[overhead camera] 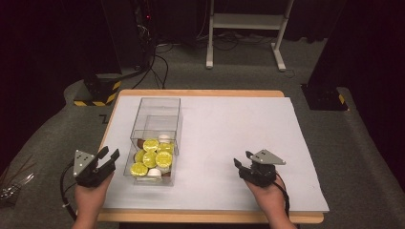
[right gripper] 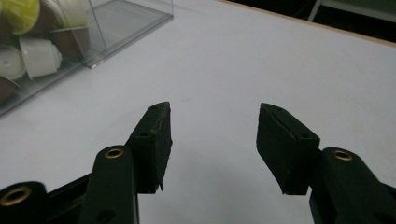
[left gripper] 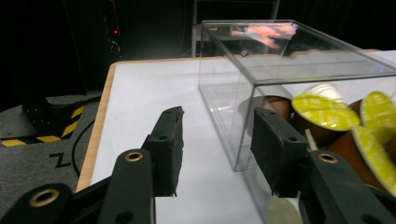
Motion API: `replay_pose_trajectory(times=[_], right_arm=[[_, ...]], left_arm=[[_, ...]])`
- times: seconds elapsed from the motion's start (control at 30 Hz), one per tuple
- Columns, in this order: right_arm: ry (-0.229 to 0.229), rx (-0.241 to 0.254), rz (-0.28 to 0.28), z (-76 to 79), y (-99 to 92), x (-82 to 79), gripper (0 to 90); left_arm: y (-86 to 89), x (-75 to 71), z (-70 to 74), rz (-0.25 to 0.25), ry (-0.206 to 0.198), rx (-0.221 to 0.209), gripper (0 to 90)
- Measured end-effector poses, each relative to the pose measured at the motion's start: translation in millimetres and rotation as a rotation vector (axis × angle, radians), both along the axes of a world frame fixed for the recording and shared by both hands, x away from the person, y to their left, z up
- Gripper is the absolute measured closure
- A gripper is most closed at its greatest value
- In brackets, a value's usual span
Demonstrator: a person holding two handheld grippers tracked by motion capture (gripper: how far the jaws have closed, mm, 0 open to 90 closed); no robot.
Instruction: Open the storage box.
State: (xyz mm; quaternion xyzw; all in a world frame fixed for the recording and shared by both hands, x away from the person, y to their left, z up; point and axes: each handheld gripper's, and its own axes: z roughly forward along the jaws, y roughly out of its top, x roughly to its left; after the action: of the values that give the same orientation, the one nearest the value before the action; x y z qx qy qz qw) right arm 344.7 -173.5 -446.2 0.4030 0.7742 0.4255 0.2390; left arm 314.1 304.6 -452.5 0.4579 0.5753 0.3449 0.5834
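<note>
Black jaws of the left gripper (left gripper: 215, 149) stand apart with nothing between them, at the near left corner of the clear plastic box (left gripper: 261, 74); the right-hand jaw overlaps the box wall in the left gripper view, and I can't tell whether it touches. Coffee capsules (overhead camera: 152, 158) with yellow-green foil lids fill the near end of the box, brown bodies showing, plus a couple of white ones (right gripper: 39, 56). Box sits on the left part of the white table mat (overhead camera: 229, 143), long side running away from the person, far end bare. Left hand (overhead camera: 88, 198) holds its gripper just left of the box. Right gripper (right gripper: 212, 135) is well apart from the box, on the right side of the mat, jaws spread over bare white surface, nothing gripped. Right hand (overhead camera: 270, 198) comes in from the bottom edge.
</note>
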Motion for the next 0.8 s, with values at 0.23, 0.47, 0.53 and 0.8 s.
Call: replay_pose_trajectory(times=[0.23,0.47,0.53,0.8], right_arm=[[-0.017,0.019,0.049,11.5,30.7,-1.0,44.0],[-0.023,0.037,0.096,17.8,56.0,0.0,42.9],[-0.028,0.036,0.107,18.4,59.2,0.2,42.8],[-0.035,0.054,0.189,26.3,92.4,-5.2,40.3]], left_arm=[[17.3,11.5,-24.0,0.013,0.033,-0.037,52.1],[21.3,18.4,-47.6,0.03,0.079,-0.001,48.7],[21.0,19.3,-49.0,0.03,0.083,-0.011,47.2],[19.3,18.0,-51.1,0.013,0.094,-0.003,44.8]])
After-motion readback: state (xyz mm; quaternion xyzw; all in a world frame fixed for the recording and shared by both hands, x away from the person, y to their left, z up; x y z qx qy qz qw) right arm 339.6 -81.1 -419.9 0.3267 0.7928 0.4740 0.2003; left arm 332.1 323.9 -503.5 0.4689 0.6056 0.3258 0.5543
